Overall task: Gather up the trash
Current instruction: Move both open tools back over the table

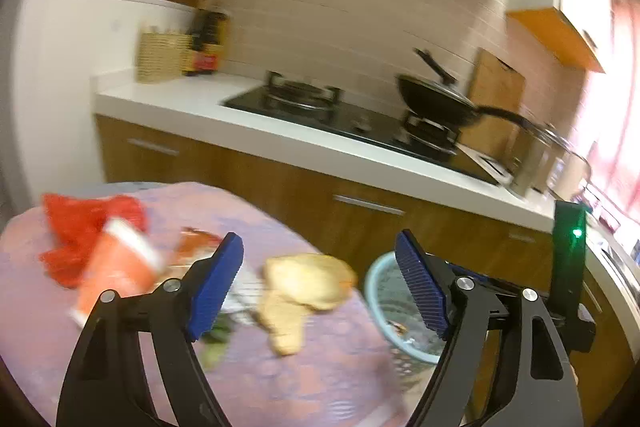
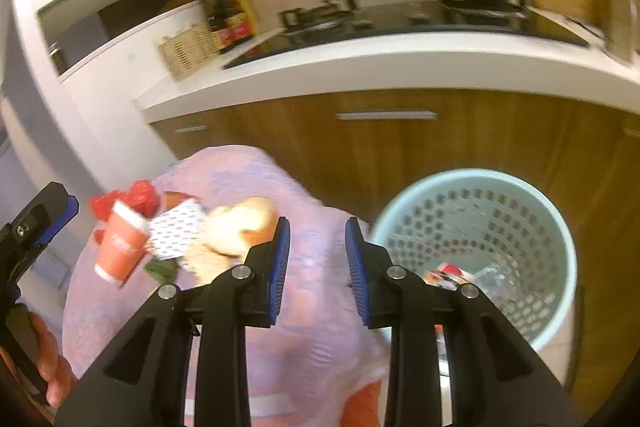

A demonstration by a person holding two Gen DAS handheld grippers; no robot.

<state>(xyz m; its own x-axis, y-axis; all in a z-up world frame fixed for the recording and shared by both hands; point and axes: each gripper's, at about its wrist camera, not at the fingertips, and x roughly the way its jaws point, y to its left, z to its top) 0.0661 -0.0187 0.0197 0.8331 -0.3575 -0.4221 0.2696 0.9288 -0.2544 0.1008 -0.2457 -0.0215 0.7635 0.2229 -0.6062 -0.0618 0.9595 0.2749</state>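
A small table with a lilac cloth (image 1: pixel 280 379) (image 2: pixel 256 179) holds trash: an orange paper cup (image 1: pixel 116 267) (image 2: pixel 122 247), a red plastic bag (image 1: pixel 80 219) (image 2: pixel 136 197), a patterned wrapper (image 2: pixel 176 231), crumpled beige paper (image 1: pixel 308 283) (image 2: pixel 236 227) and a green scrap (image 1: pixel 218 337) (image 2: pixel 160 269). A pale blue perforated bin (image 1: pixel 380 291) (image 2: pixel 480 223) stands right of the table with some trash inside. My left gripper (image 1: pixel 318 283) is open and empty above the beige paper. My right gripper (image 2: pixel 316 267) is open and empty over the table's right edge.
A white counter (image 1: pixel 208 115) (image 2: pixel 400 67) with wooden cabinets (image 1: pixel 280 195) runs behind the table. It bears a hob (image 1: pixel 320 111), a black pan (image 1: pixel 436 99), a woven basket (image 1: pixel 160 57) and a dark bottle (image 1: pixel 208 41). The left gripper shows in the right wrist view (image 2: pixel 40 227).
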